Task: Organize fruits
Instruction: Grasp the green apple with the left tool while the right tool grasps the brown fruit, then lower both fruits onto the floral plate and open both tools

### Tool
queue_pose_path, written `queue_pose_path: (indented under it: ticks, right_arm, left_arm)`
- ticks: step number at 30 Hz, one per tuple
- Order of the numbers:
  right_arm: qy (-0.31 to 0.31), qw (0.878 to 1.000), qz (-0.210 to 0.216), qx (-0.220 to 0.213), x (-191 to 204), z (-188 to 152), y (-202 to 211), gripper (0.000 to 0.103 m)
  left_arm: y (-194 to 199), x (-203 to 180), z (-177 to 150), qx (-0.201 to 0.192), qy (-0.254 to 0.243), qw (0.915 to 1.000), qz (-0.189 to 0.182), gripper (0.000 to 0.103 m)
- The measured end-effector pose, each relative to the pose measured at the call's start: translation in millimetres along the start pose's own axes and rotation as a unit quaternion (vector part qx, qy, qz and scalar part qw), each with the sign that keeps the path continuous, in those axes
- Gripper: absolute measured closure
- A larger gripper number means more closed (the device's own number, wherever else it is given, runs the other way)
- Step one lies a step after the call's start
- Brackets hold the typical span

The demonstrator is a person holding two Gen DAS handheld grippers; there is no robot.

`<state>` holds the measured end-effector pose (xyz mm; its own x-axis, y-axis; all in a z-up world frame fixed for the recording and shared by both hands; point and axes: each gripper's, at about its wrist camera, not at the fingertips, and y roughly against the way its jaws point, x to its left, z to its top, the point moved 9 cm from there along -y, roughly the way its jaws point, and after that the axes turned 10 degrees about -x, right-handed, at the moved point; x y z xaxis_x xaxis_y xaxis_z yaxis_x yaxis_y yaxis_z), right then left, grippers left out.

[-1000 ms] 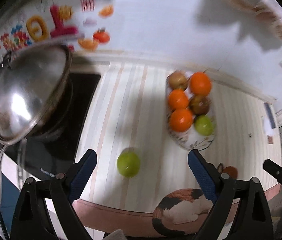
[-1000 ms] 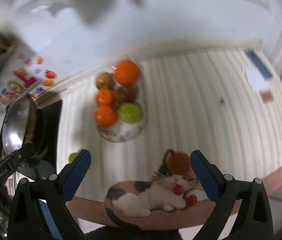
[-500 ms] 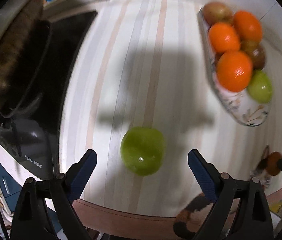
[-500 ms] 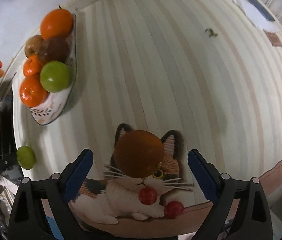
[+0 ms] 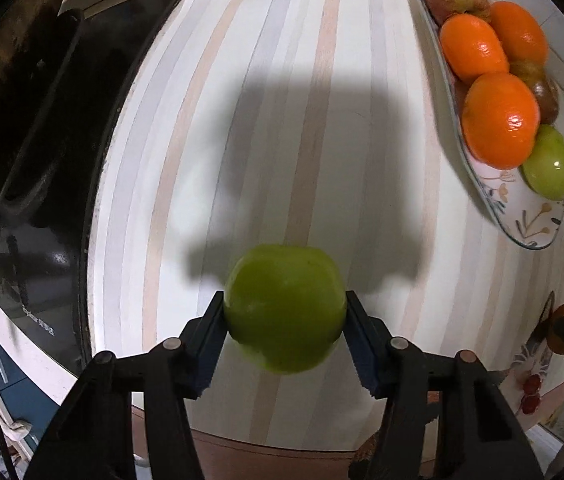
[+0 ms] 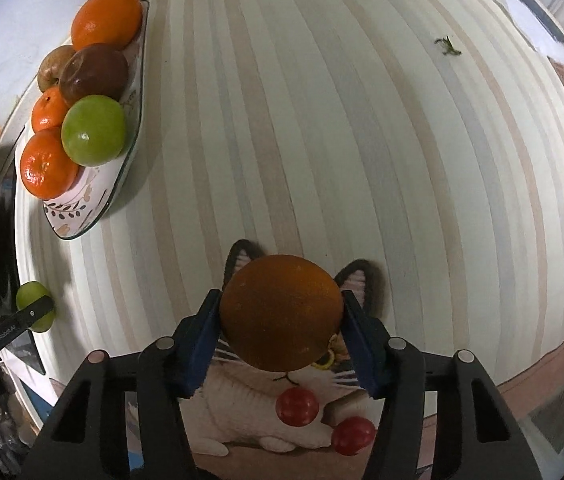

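Note:
My left gripper [image 5: 285,312] is shut on a green apple [image 5: 284,304] low over the striped cloth. My right gripper [image 6: 280,314] is shut on an orange [image 6: 280,312] above a cat picture on the cloth's front edge. A patterned oval plate [image 5: 521,216] at the right of the left wrist view holds several oranges [image 5: 499,118], brown fruits and a green apple [image 5: 549,168]. The plate [image 6: 78,204] shows at the left of the right wrist view. There the left gripper's finger and its green apple [image 6: 34,306] appear at the far left.
A black cooktop [image 5: 54,208] with a dark pan [image 5: 6,80] lies left of the striped cloth [image 5: 282,80]. Two small red tomatoes [image 6: 297,406] sit on the cat picture [image 6: 250,408] near the table's front edge. A small green scrap [image 6: 447,46] lies far right.
Both grippers have lowered toward the table and closed: the left one onto the green apple, the right one onto the orange. Both were open half a second ago.

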<state>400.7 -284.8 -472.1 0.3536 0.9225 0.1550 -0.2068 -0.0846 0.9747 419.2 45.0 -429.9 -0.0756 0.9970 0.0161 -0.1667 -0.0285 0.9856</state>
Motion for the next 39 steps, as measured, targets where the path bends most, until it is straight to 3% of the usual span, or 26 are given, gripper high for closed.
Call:
queue_pose_path:
  ticks: [5,12,26,39]
  right_arm:
    - [0.036,0.999,0.032,-0.007,35.5,-2.7,2.0,0.043]
    - [0.096,0.994,0.057,0.004,77.7,-17.8,-8.6,0.043]
    - [0.064,0.994,0.086,-0.006,67.1,-4.7,7.4,0.041]
    - [0.067,0.992,0.107,-0.015,71.4,-7.5,6.7,0.044]
  left_arm:
    - [17.1,-16.6,-5.4,-0.014,-0.018,0.9996,-0.017,0.050]
    - [15.0,-48.0,-24.1,0.001,-0.051,0.9979,-0.039,0.050]
    - [6.1,-54.1,-37.4,0.021,-0.068,0.9968,-0.036,0.050]
    - [14.5,-72.5,-12.6,0.014,-0.070,0.9962,-0.050,0.050]
